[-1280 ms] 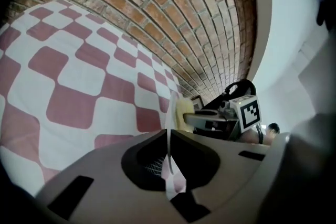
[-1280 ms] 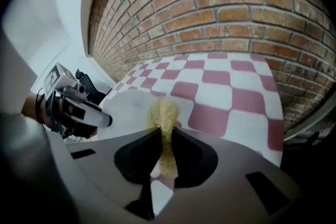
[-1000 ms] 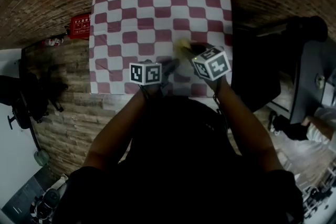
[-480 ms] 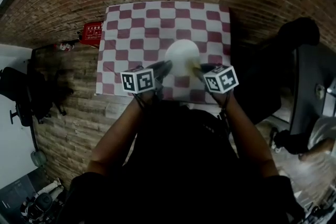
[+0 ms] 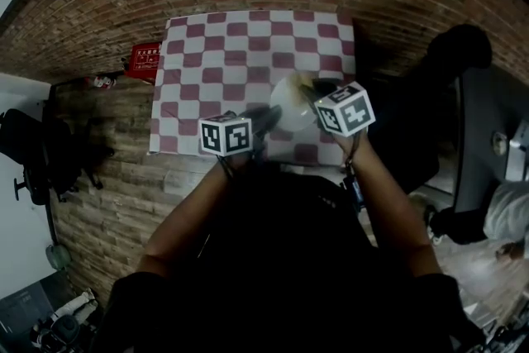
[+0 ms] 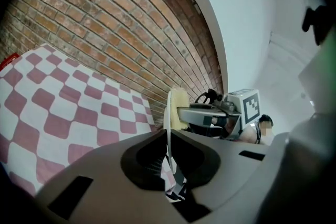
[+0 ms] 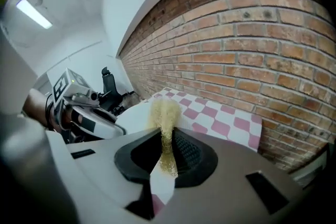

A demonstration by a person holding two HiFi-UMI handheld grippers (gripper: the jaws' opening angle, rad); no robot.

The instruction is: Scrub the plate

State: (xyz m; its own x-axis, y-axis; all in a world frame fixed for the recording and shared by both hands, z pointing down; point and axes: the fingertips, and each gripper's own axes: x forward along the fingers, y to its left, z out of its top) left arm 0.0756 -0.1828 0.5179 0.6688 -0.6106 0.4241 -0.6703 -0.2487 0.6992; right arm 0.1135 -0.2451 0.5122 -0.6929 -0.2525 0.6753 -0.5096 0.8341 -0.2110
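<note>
While left tool (image 6: 169, 157) pinches the plate (image 6: 168, 113) by its rim, on edge, right tool (image 7: 167, 157) clamps a yellow sponge (image 7: 164, 110) just right of its face.

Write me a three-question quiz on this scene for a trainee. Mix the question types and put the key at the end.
1. True or false: the left gripper is shut on the edge of the white plate.
2. Multiple choice: what is clamped in the right gripper?
A) a yellow scouring pad
B) a fork
C) a glass
3. Fill in the blank: the tablecloth has a red and white ____ pattern.

Key: 1 true; 2 A; 3 checked.
</note>
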